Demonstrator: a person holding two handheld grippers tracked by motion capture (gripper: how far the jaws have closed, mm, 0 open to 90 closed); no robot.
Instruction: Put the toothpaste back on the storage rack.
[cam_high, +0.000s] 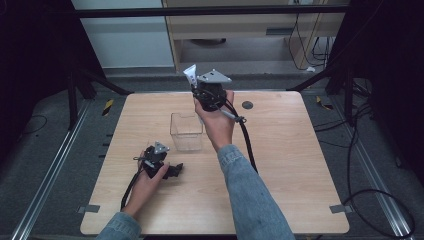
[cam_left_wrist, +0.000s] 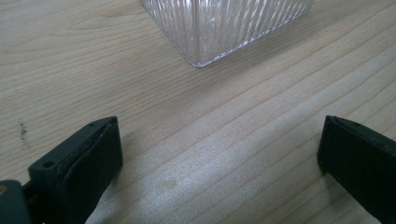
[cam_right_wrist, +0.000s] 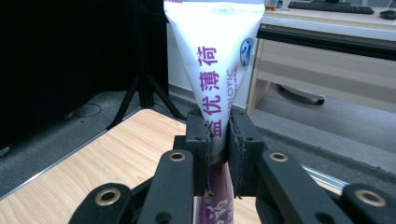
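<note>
Right gripper view shows my right gripper (cam_right_wrist: 218, 140) pinching a white-and-purple squeeze tube (cam_right_wrist: 212, 56); I'd centre it over the clear ribbed plastic box (cam_high: 186, 132) before lowering, left gripper (cam_left_wrist: 219, 154) spread beside the box.

grey carpet floor (cam_high: 60, 150), pale wooden desk (cam_high: 240, 30) behind, black tripod legs (cam_high: 85, 82) (left side).

Box at mid-desk, a hand-held gripper on either side.

The box (cam_high: 186, 131) stands on the desk (cam_high: 290, 165). The left hand-held gripper (cam_high: 172, 170) rests on the desk in front of it, to its left. The right hand-held gripper (cam_high: 200, 86) is raised behind the box, a tube (cam_high: 190, 75) upright between its jaws.
</note>
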